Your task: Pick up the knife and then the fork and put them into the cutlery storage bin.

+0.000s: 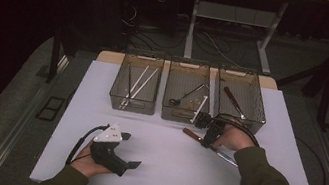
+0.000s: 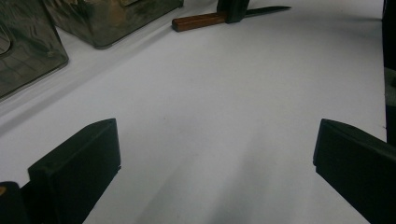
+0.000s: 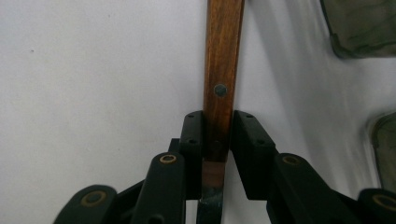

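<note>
A knife with a wooden handle and a thin metal blade was seen lying flat on the white tabletop, toward its right side and just in front of the three bins ranged along the far edge; its handle pointed left, its blade toward the near right corner. The right hand-held gripper was set astride the handle close to where wood met blade; its jaws stood at either flank of the wood, touching or very nearly so, and a firm clamp could not be confirmed. The left hand-held gripper was held over the near left part of the tabletop, jaws wide apart and nothing between them.

The knife was judged stiff, slim and light; the smooth wood could slip or roll under a loose pinch, and the blade was judged sharp and best left untouched; the handle near the blade, close to the balance point, was judged the right place to grip.

No brand, label or legible writing was made out.
</note>
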`<action>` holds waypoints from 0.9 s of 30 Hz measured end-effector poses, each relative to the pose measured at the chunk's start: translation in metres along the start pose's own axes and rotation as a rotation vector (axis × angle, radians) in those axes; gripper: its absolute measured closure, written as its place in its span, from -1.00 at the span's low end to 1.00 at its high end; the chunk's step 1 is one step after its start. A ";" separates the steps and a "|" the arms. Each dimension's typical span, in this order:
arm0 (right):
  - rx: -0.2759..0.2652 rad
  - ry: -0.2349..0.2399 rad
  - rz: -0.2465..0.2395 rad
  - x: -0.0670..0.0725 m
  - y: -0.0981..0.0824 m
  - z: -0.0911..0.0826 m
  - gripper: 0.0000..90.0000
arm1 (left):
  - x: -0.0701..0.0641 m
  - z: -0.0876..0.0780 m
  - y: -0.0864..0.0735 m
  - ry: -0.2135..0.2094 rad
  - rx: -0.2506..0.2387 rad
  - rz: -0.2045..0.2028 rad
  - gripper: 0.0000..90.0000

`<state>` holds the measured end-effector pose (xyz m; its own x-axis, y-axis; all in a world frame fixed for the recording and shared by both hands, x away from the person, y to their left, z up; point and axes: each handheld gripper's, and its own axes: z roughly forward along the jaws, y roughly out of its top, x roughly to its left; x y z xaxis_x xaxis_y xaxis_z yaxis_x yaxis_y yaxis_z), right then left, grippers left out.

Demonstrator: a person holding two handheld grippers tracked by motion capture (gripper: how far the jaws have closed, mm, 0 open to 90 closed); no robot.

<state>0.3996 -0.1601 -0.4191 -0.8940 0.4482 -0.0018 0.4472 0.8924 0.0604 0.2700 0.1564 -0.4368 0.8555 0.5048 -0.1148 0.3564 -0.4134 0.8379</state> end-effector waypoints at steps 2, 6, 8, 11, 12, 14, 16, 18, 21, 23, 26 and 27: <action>0.009 -0.005 0.003 0.000 0.001 0.000 0.71 | 0.000 0.000 0.000 0.000 -0.001 0.001 -1.00; 0.012 -0.013 0.005 0.000 0.002 0.000 0.72 | 0.000 0.000 0.000 0.001 0.000 -0.002 -1.00; 0.009 -0.011 0.006 0.001 0.001 0.000 0.72 | 0.000 0.000 0.000 0.000 0.000 -0.001 -1.00; -0.011 -0.014 0.004 0.000 -0.001 0.000 0.72 | 0.000 0.000 0.000 0.001 -0.001 -0.005 -1.00; -0.015 -0.013 0.009 0.000 -0.003 -0.001 0.72 | 0.000 0.000 0.000 0.002 -0.002 -0.005 -1.00; -0.041 0.005 0.015 0.000 -0.006 -0.002 0.72 | 0.000 0.000 0.000 0.001 -0.002 -0.005 -1.00; -0.068 0.008 0.032 -0.001 -0.011 -0.005 0.72 | 0.000 0.000 0.000 0.000 -0.002 -0.005 -1.00; -0.097 0.014 0.046 -0.003 -0.016 -0.009 0.72 | 0.001 0.000 0.000 0.001 -0.001 -0.004 -1.00; -0.148 0.036 0.073 -0.004 -0.023 -0.016 0.72 | 0.001 0.000 0.000 0.002 -0.003 -0.007 -1.00; -0.189 0.050 0.086 -0.005 -0.029 -0.021 0.72 | 0.001 0.000 0.000 0.002 -0.003 -0.007 -1.00; -0.263 0.053 0.099 -0.007 -0.039 -0.027 0.72 | 0.001 0.000 0.000 0.002 -0.003 -0.006 -1.00; -0.282 0.056 0.105 -0.008 -0.041 -0.029 0.72 | 0.001 0.000 0.000 0.002 -0.004 -0.006 -1.00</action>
<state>0.3873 -0.2016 -0.3929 -0.8470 0.5264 0.0738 0.5186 0.7878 0.3323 0.2706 0.1566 -0.4369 0.8526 0.5088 -0.1191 0.3604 -0.4074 0.8391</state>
